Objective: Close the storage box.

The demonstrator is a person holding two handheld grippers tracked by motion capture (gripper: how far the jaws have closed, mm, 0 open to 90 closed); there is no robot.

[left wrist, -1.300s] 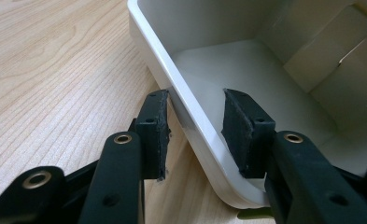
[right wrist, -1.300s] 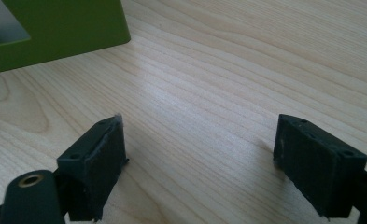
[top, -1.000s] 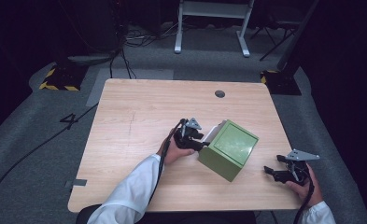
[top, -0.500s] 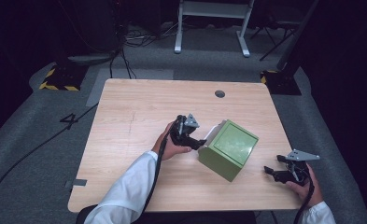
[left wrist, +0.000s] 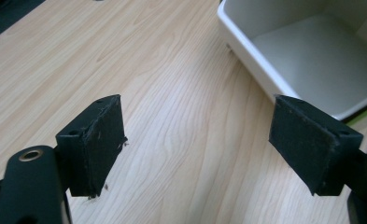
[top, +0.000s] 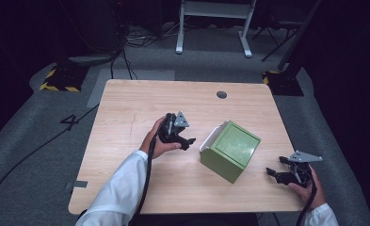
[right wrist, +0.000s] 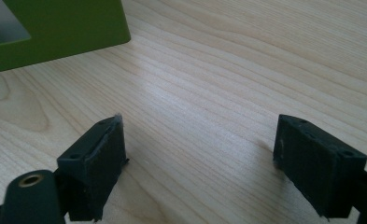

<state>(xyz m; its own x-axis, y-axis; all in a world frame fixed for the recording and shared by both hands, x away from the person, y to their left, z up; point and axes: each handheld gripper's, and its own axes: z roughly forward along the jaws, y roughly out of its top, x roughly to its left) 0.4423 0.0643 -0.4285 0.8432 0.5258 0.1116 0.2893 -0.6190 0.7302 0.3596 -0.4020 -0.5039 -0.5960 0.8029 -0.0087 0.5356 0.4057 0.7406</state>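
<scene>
Spread wide, jaws of the left gripper (left wrist: 197,144), nothing between the two black pads but bare wood grain. Spread just as wide, jaws of the right gripper (right wrist: 200,163), likewise empty over pale planking. Beyond the left pair, up and to the right in the left gripper view, a white open tray-like inside (left wrist: 312,51) with a thick rim, close but apart from the pads. Beyond the right pair, at the upper left in the right gripper view, a flat green wall of the green box (right wrist: 64,28), resting on the surface. From the high view: left gripper (top: 185,140) held in a hand (top: 156,141) near the middle of the surface (top: 126,108), pointing right toward the green box (top: 232,150), just beside its white open side. Right gripper (top: 279,174) at the near right corner, pointing left at the box, a short gap away. Box sitting right of centre, turned at an angle to the edges. White sleeve (top: 121,188) entering from the near edge; dark round hole (top: 221,94) at the far side.
</scene>
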